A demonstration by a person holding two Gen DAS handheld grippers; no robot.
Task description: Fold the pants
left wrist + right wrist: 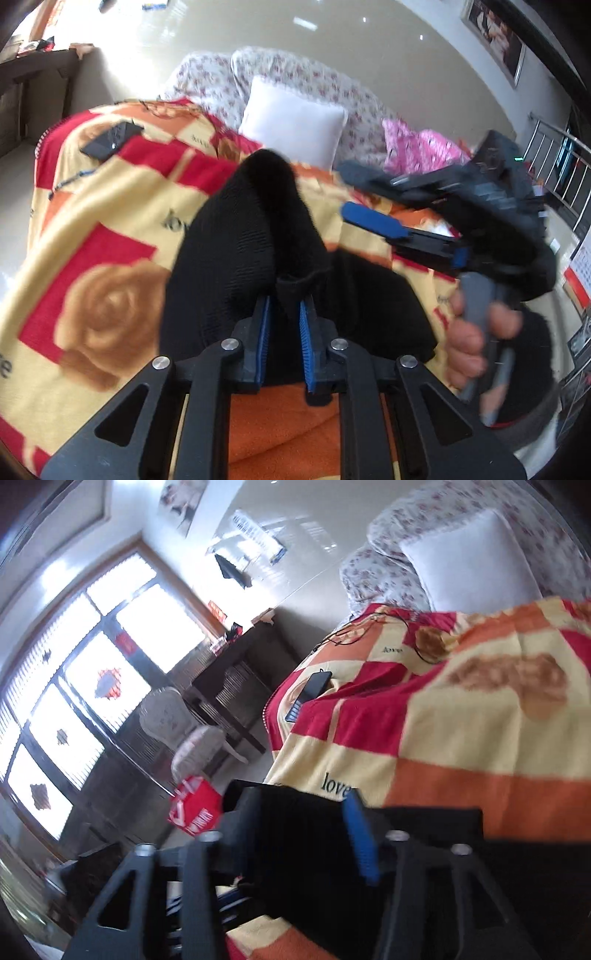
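Observation:
The black pants [236, 251] lie bunched on a red, yellow and orange rose blanket [92, 240] spread over the bed. My left gripper [286, 306] is shut on a fold of the black fabric, which rises in a hump just ahead of the blue pads. To the right, a hand [469, 339] holds my right gripper [351, 195] above the blanket, jaws apart with nothing between them. In the right wrist view the right gripper [299, 801] points past the bed's edge and is blurred. One blue pad [360, 834] shows there.
A white pillow [295, 125] and floral bedding [295, 70] lie at the bed's head, with pink cloth [417, 147] beside them. A dark phone [310, 694] rests near the blanket's edge. Off the bed stand a dark desk [236, 679], a pale chair [173, 716] and a red bag [195, 812].

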